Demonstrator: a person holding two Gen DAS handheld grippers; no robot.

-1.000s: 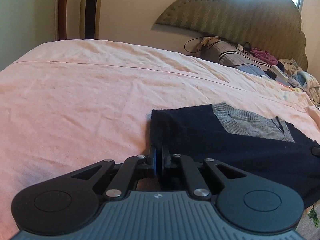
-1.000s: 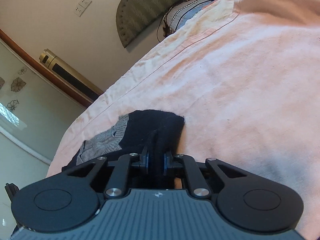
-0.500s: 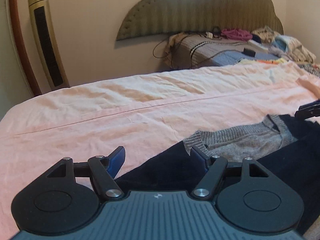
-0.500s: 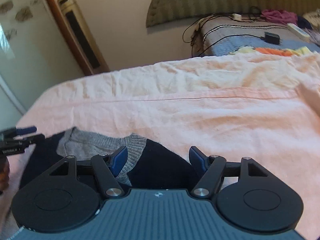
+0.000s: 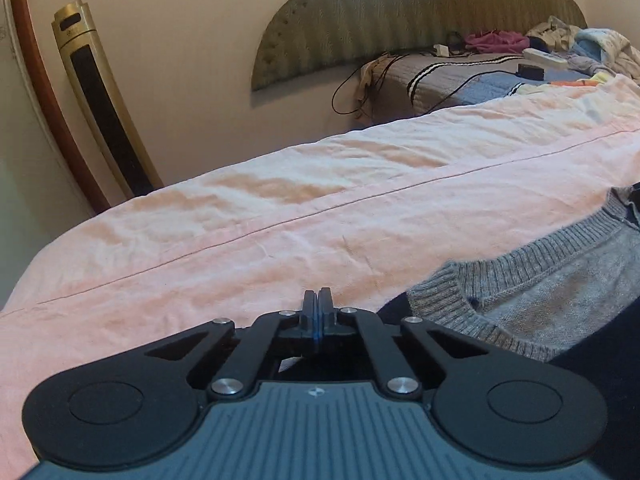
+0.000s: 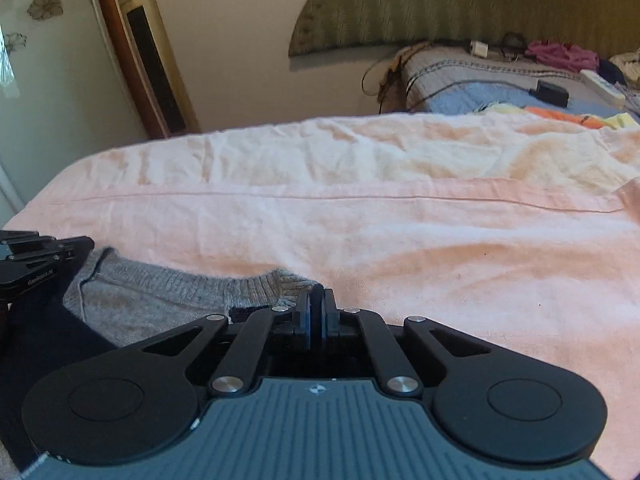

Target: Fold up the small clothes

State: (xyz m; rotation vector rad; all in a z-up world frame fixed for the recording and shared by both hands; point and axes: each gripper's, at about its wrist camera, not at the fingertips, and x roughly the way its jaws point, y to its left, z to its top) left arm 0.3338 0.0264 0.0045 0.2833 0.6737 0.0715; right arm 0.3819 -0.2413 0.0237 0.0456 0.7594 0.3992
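grey ribbed knit sweater (image 5: 552, 280) with a dark, soft matt body. wrinkled pink cotton sheet (image 5: 280, 216). matt black plastic left gripper (image 5: 317, 300), shiny metal pins. far headboard (image 6: 460, 8): ribbed olive fabric.

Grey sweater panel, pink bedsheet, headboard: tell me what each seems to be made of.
Grey sweater panel: knitted yarn, probably wool or acrylic; ribbed edge and visible stitch rows, matte and slightly fuzzy.
Pink bedsheet: thin woven fabric, likely cotton; fine creases, a stitched seam line, no sheen.
Headboard: upholstered in olive textile, vertically ribbed with a studded border; fibre unclear.
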